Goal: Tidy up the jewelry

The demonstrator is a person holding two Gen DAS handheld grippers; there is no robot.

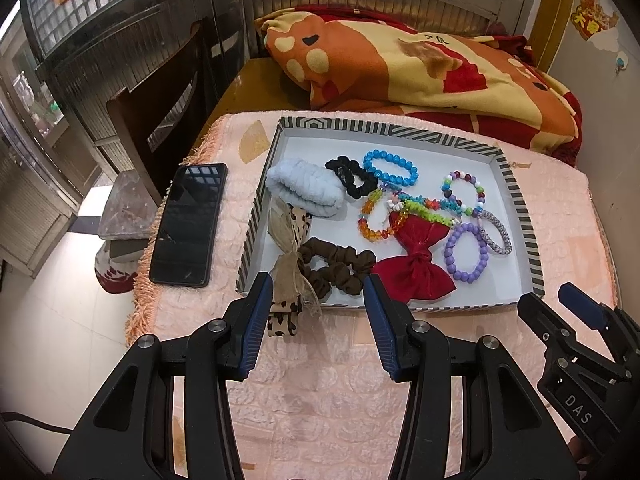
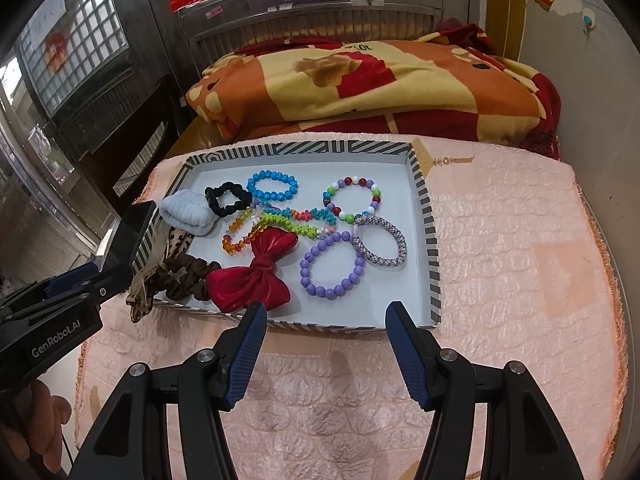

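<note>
A striped-rim tray (image 1: 520, 204) (image 2: 430, 236) on the pink cloth holds several pieces: a blue bead bracelet (image 1: 390, 166) (image 2: 272, 186), a purple bead bracelet (image 1: 466, 252) (image 2: 332, 266), a red bow (image 1: 414, 264) (image 2: 256, 276), a brown scrunchie (image 1: 336, 266) (image 2: 188, 276), a black scrunchie (image 1: 352, 176) and a pale blue band (image 1: 306, 188). A leopard ribbon (image 1: 286, 280) hangs over the tray's near rim. My left gripper (image 1: 318, 292) stands open just short of the scrunchie and ribbon. My right gripper (image 2: 326, 316) is open above the tray's near edge, empty.
A black phone (image 1: 188, 224) lies on the cloth left of the tray. A folded orange and red blanket (image 1: 420, 72) (image 2: 380, 88) is piled behind it. A dark wooden chair (image 1: 160, 120) stands at the left. Bare pink cloth (image 2: 520, 260) spreads right of the tray.
</note>
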